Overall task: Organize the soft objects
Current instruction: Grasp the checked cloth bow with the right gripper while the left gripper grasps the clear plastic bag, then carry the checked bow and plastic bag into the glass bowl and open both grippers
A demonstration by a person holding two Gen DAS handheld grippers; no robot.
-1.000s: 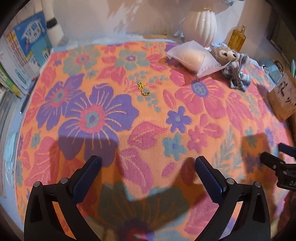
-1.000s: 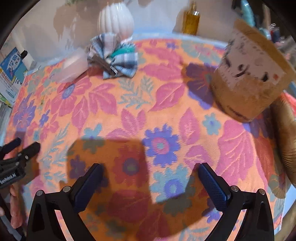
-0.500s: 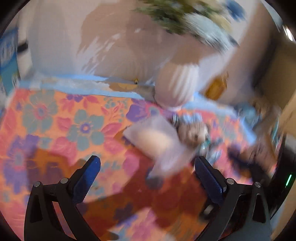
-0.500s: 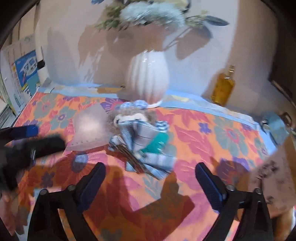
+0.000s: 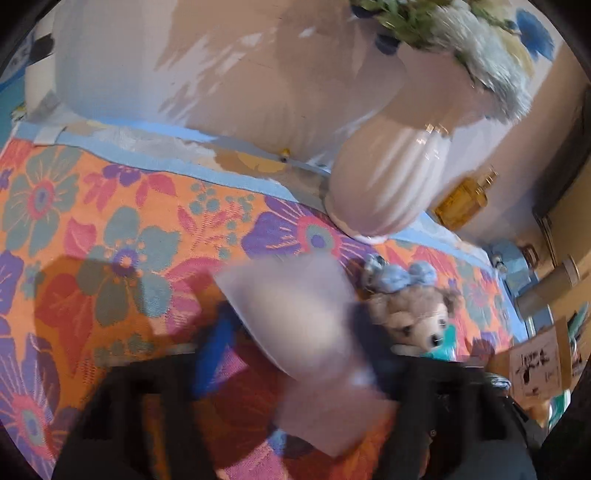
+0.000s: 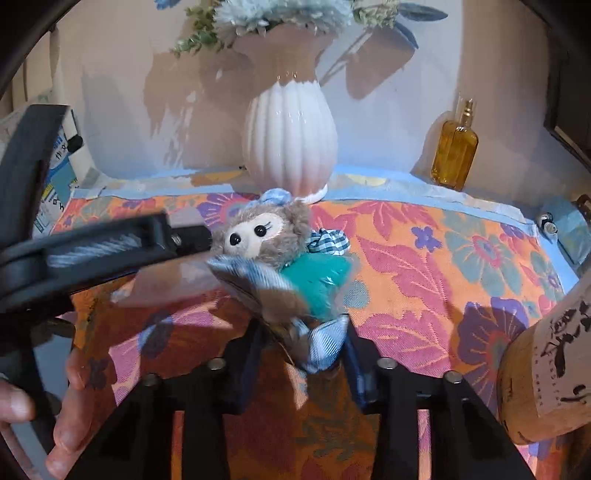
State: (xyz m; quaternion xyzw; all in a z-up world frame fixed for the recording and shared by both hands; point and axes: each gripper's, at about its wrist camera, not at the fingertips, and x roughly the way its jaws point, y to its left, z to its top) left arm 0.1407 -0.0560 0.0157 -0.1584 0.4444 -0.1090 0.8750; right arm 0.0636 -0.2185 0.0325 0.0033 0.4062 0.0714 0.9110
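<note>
Behind the plush toy (image 6: 266,236), a white vase (image 6: 290,144) holds flowers (image 6: 280,14).

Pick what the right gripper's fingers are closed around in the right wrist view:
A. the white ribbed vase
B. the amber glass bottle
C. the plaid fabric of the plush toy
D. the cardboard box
C: the right gripper has its fingers pinched on the blue plaid fabric at the bottom of the plush toy, while the vase and bottle stand untouched at the back.

Left tool (image 5: 295,347) and pouch (image 5: 295,314) motion-blurred
</note>
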